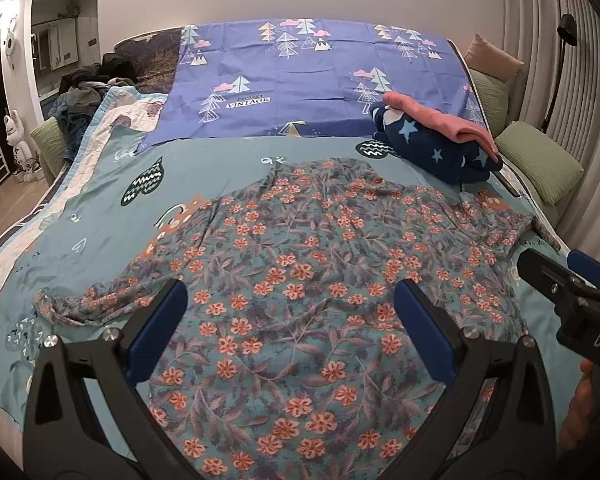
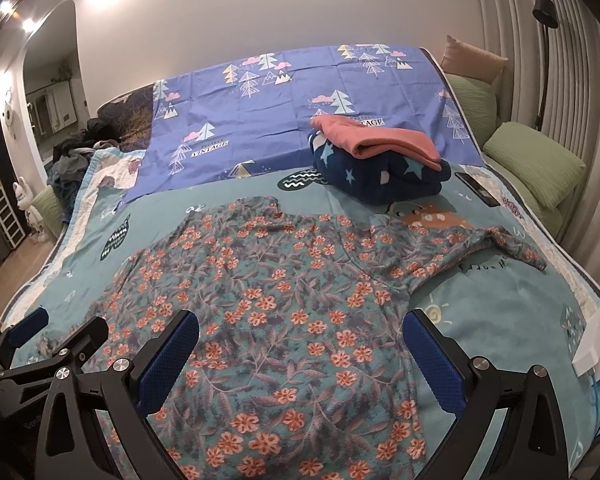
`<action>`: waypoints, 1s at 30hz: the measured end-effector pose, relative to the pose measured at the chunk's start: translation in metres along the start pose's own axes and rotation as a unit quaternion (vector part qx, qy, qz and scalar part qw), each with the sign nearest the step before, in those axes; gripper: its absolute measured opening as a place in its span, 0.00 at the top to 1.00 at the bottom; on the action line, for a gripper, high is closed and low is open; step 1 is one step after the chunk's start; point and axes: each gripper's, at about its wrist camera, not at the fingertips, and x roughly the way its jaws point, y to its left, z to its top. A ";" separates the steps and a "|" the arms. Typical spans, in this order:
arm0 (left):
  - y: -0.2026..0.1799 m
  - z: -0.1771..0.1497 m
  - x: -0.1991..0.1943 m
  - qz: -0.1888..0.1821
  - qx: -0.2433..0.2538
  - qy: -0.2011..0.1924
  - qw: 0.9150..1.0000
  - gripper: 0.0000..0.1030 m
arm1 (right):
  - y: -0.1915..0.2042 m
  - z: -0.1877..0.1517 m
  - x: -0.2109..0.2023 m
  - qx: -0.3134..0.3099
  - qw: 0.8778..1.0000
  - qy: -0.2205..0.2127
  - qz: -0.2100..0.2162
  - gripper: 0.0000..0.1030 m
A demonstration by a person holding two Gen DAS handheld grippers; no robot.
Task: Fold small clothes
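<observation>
- Shirt (image 1: 300, 264) with orange flowers on teal lies spread flat on the bed, collar end away from me, filling the middle of both my wrist views.
- I see one sleeve (image 1: 88, 300) trailing out toward 9 o'clock in the left view and the other sleeve (image 2: 496, 248) reaching toward 2 o'clock in the right view.
- My left gripper (image 1: 290, 328) hangs above the lower half of the shirt, jaws spread wide and holding nothing; the blue pads (image 1: 156, 328) frame bare cloth.
- My right gripper (image 2: 300, 354) hangs over the same lower half, jaws likewise spread apart and empty.
- In the left view the right gripper shows at 3 o'clock, beside the shirt's edge, with part of a hand (image 1: 580, 404) under it.
- In the right view the left gripper (image 2: 44, 340) shows at 8 o'clock, near the shirt's left edge.
- A folded navy garment with stars (image 1: 440, 148) sits at 1 o'clock beyond the shirt, well apart from it, with a folded pink garment (image 1: 440, 116) stacked on top.
- The teal sheet (image 1: 112, 216) lies under the shirt; a purple sheet (image 1: 300, 76) printed with trees covers the far part of the bed at 12 o'clock.
- A heap of dark clothes (image 1: 88, 88) sits at 10 o'clock on the far left corner.
- Green cushions (image 2: 540, 164) line the bed's edge at 2 o'clock.
</observation>
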 end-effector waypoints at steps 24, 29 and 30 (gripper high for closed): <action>-0.001 -0.003 0.002 -0.005 0.008 0.001 1.000 0.01 | 0.006 0.000 0.006 -0.006 1.000 0.011 0.004 0.00; -0.002 -0.003 0.002 -0.004 0.008 -0.001 1.000 0.01 | 0.007 0.000 0.008 -0.007 1.000 0.015 0.008 0.00; -0.002 -0.003 0.003 -0.003 0.009 -0.001 1.000 0.01 | 0.007 -0.001 0.008 -0.007 1.000 0.016 0.008 0.00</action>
